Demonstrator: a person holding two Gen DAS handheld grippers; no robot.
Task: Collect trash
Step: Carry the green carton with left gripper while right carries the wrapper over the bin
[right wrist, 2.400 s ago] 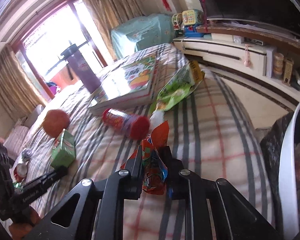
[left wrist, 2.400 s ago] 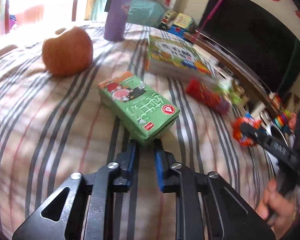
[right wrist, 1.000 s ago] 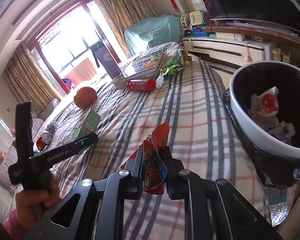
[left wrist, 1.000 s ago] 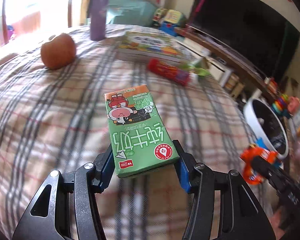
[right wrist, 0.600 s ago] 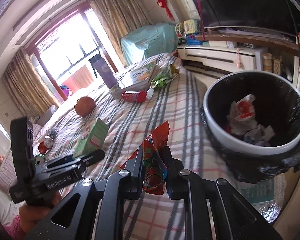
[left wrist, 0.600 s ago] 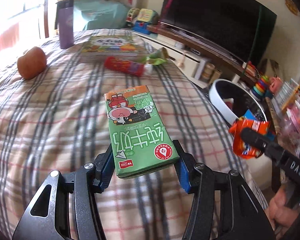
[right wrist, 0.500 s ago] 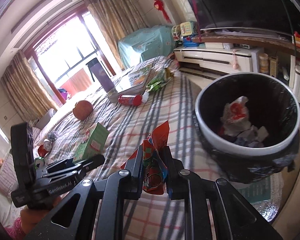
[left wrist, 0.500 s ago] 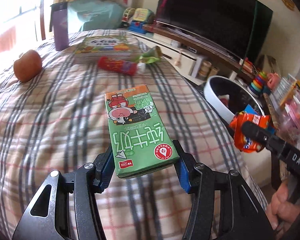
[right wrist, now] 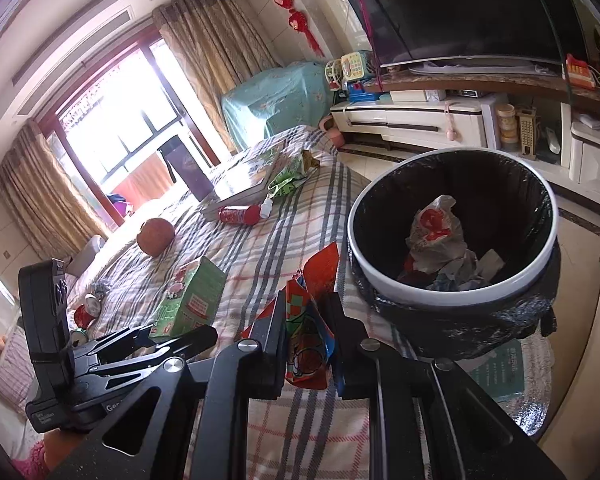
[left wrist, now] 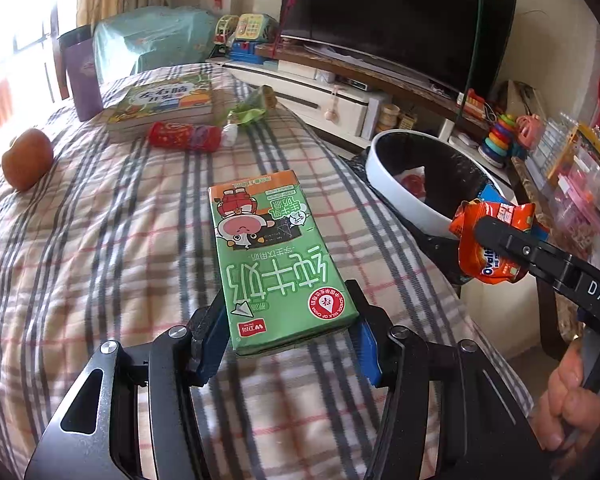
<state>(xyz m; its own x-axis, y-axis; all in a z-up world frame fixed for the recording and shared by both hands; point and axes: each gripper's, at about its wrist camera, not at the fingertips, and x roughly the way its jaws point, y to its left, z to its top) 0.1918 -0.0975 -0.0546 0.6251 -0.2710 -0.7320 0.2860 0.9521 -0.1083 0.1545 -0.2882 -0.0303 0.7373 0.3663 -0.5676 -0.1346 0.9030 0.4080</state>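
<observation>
Behind the bed (left wrist: 100, 240), with its plaid blanket, we see a television (left wrist: 396, 20) on a low cabinet and a curtained window (right wrist: 112, 132).

We hold two grippers above the blanket, both angled downward. Our left gripper (left wrist: 288, 332) has its blue-padded jaws set moderately wide and clamped on the flanks of a green milk carton (left wrist: 276, 264); the carton lies flat between the pads, printed face up, clear of the blanket. In the right wrist view the same carton (right wrist: 192, 300) projects from that gripper's tips, and a hand (right wrist: 60, 448) shows below its handle.

Our right gripper (right wrist: 306, 344) has its jaws narrow, pinching an orange snack wrapper (right wrist: 308, 332) that stands upright between the fingers. In the left wrist view this wrapper (left wrist: 492, 240) hangs in front of the near rim of the trash bin (left wrist: 400, 188), and the right hand (left wrist: 572, 404) grips the handle at the frame's lower right.

The bin (right wrist: 380, 272), white-rimmed with a black liner, stands just beside the bed edge and holds crumpled trash (right wrist: 436, 232).

On the blanket, well apart from both grippers, lie an apple (left wrist: 26, 164), a stack of books (left wrist: 164, 104), a red tube (left wrist: 184, 136) and a green wrapper (left wrist: 248, 112).
</observation>
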